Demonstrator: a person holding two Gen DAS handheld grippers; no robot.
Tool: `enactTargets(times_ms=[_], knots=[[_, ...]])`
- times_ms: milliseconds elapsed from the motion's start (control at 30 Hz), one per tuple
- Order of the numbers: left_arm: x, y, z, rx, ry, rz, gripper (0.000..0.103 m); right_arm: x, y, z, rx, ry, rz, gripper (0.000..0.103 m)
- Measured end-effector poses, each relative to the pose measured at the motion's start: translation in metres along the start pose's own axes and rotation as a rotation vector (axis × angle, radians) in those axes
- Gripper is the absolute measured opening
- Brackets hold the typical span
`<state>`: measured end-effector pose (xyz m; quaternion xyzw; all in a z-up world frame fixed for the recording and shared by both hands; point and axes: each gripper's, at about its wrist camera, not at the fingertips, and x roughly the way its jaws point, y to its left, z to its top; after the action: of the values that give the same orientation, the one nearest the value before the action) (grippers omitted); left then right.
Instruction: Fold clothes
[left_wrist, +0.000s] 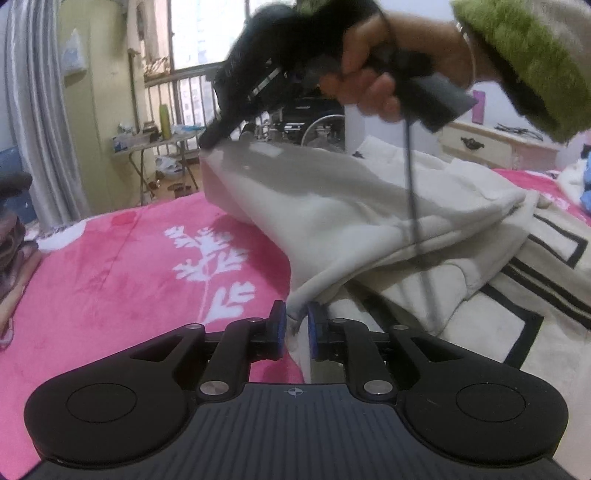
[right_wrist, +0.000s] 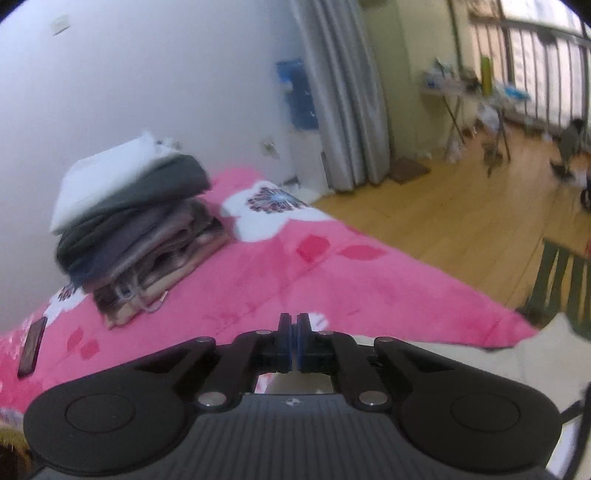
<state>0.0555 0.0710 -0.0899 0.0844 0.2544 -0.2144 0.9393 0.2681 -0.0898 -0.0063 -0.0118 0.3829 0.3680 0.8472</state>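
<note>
Mid-fold right now, folks. Cream garment (left_wrist: 332, 206) is half lifted off the bed (left_wrist: 110, 258), which has a pink floral blanket on it. One corner is up high, pinched at the tip of the right tool (left_wrist: 212, 138) as seen from the left wrist cam, w/ the person's hand (left_wrist: 369, 85) gripping its handle. From its own cam the right tool (right_wrist: 294, 343) looks clenched tight, pads together; can't see the cloth in them there, only a cream edge low at right.

Left tool (left_wrist: 294, 325) sits low at the near corner, jaws a little apart w/ a thin bit of cream fabric running between them. Whether the pads really press on it I can't tell, looks loose to me.

Progress, my read: this piece is prob one fold in, the flap is being carried over, not laid down yet. Smoothing and stacking still to go.

Count: 2 tools, 1 garment in work, 1 stack of folded clothes (right_wrist: 140, 221) on the bed by the wall, approx 5-6 layers, blurry so not sure. Also 1 dark phone (right_wrist: 32, 347) flat on the blanket near the stack
</note>
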Motion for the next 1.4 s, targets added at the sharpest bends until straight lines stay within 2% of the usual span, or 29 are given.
enactTargets(times_ms=[33, 67, 200, 300, 400, 467, 567, 600, 633, 700, 800, 900, 967, 1033, 1167, 1200, 1267, 1333, 1400], knots=[[0.001, 0.002, 0.001, -0.004, -0.001, 0.000, 0.027, 0.004, -0.002, 0.000, 0.003, 0.005, 0.007, 0.003], [0.002, 0.005, 0.003, -0.002, -0.001, -0.004, 0.029, 0.008, -0.003, -0.001, 0.004, 0.010, 0.015, 0.003], [0.011, 0.013, 0.007, -0.027, -0.003, -0.044, 0.029, 0.017, -0.010, -0.001, 0.058, 0.015, 0.076, 0.003], [0.010, 0.023, 0.006, -0.159, -0.005, -0.067, 0.008, 0.032, -0.008, -0.004, 0.077, 0.025, 0.115, 0.003], [0.007, 0.032, 0.000, -0.289, 0.011, -0.053, 0.002, 0.059, -0.008, -0.012, 0.120, 0.028, 0.123, 0.003], [0.005, 0.037, -0.005, -0.361, 0.039, -0.034, 0.002, 0.078, -0.007, -0.018, 0.127, 0.051, 0.061, 0.002], [0.003, 0.040, -0.010, -0.405, 0.050, -0.030, 0.002, 0.096, -0.007, -0.022, 0.116, 0.115, -0.029, 0.006], [0.003, 0.040, -0.010, -0.408, 0.049, -0.029, 0.002, 0.085, -0.009, -0.019, 0.109, 0.102, -0.034, 0.009], [0.002, 0.041, -0.010, -0.413, 0.048, -0.028, 0.002, 0.070, -0.012, -0.014, 0.103, 0.079, -0.033, 0.019], [0.000, 0.044, -0.012, -0.429, 0.045, -0.029, 0.002, 0.042, -0.019, -0.005, 0.090, 0.034, -0.033, 0.027], [-0.007, 0.045, -0.013, -0.420, 0.036, -0.023, 0.002, -0.008, -0.029, 0.007, 0.061, -0.017, -0.035, 0.028], [-0.011, 0.045, -0.013, -0.413, 0.035, 0.001, 0.000, -0.072, -0.034, 0.002, 0.007, 0.016, -0.068, 0.028], [-0.012, 0.058, -0.019, -0.471, 0.074, 0.067, 0.000, -0.114, -0.029, -0.020, -0.008, 0.049, -0.106, 0.028], [-0.014, 0.072, -0.026, -0.522, 0.115, 0.115, 0.000, -0.149, -0.025, -0.052, 0.042, 0.069, -0.133, 0.028], [-0.028, 0.081, -0.011, -0.515, 0.108, 0.114, 0.000, -0.205, -0.024, -0.123, 0.166, 0.024, -0.208, 0.028], [-0.029, 0.079, -0.002, -0.501, 0.098, 0.101, 0.001, -0.215, -0.023, -0.139, 0.187, 0.012, -0.244, 0.028], [-0.028, 0.071, 0.017, -0.477, 0.073, 0.066, 0.013, -0.228, -0.027, -0.163, 0.237, -0.009, -0.311, 0.028], [-0.019, 0.061, 0.040, -0.441, 0.079, 0.014, 0.044, -0.235, -0.027, -0.178, 0.228, -0.016, -0.368, 0.028], [0.002, 0.050, 0.055, -0.412, 0.157, -0.043, 0.057, -0.238, -0.027, -0.184, 0.196, -0.036, -0.410, 0.028]])
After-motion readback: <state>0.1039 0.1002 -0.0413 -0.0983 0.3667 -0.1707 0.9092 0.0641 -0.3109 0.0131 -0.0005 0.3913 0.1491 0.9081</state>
